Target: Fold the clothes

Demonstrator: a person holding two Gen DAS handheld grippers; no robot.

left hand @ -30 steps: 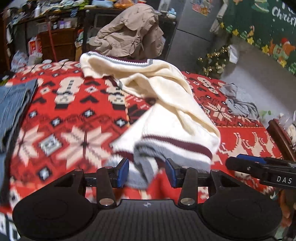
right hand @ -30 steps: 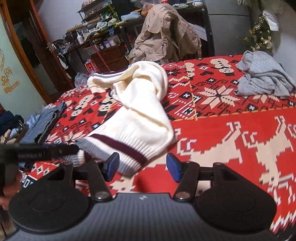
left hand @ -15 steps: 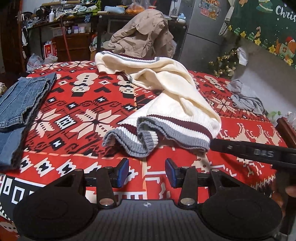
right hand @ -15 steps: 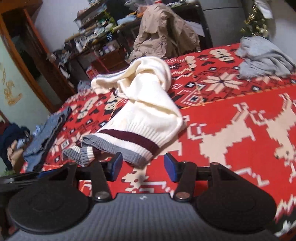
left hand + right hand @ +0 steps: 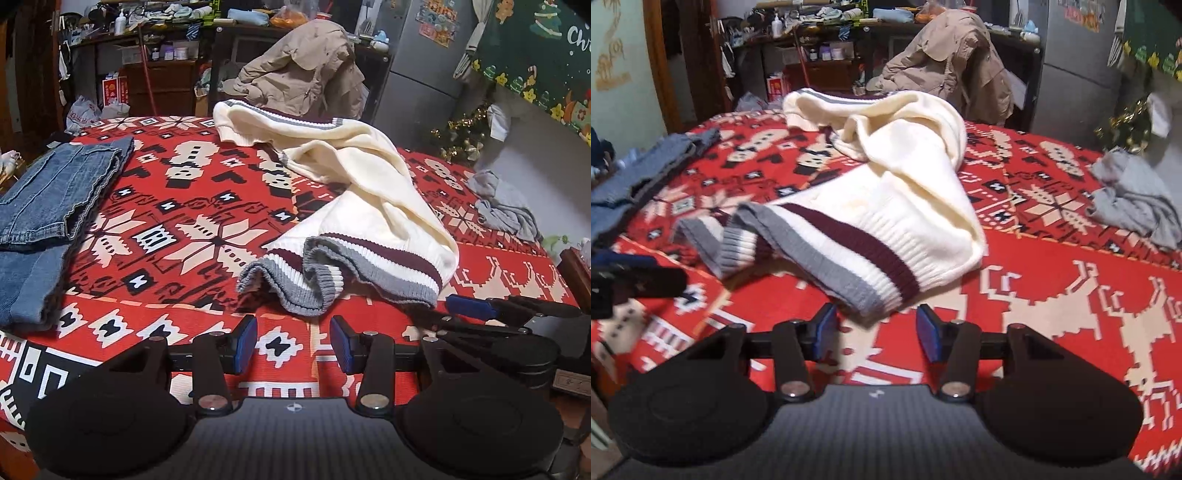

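A cream knit sweater (image 5: 373, 206) with a maroon and grey striped hem (image 5: 849, 258) lies crumpled on the red patterned blanket (image 5: 177, 236). In the left wrist view my left gripper (image 5: 293, 343) stands open over bare blanket, a short way in front of the hem, with nothing between its fingers. My right gripper (image 5: 875, 328) has its jaws closing. The hem's near edge lies just at its fingertips and the pads do not press on it. Each gripper shows in the other's view: the right gripper (image 5: 472, 308) beside the hem's right end, the left gripper (image 5: 631, 282) blurred at the left.
Folded blue jeans (image 5: 55, 195) lie at the blanket's left edge. A grey garment (image 5: 1134, 195) is bunched at the far right. Behind the bed are a beige jacket (image 5: 303, 77) over a chair, cluttered shelves and a grey fridge (image 5: 417, 92).
The sweater hem, lifted at my left gripper a second ago, now lies on the blanket, and the left gripper has drawn back. My right gripper has rolled, come nearer the hem, and its jaws have narrowed.
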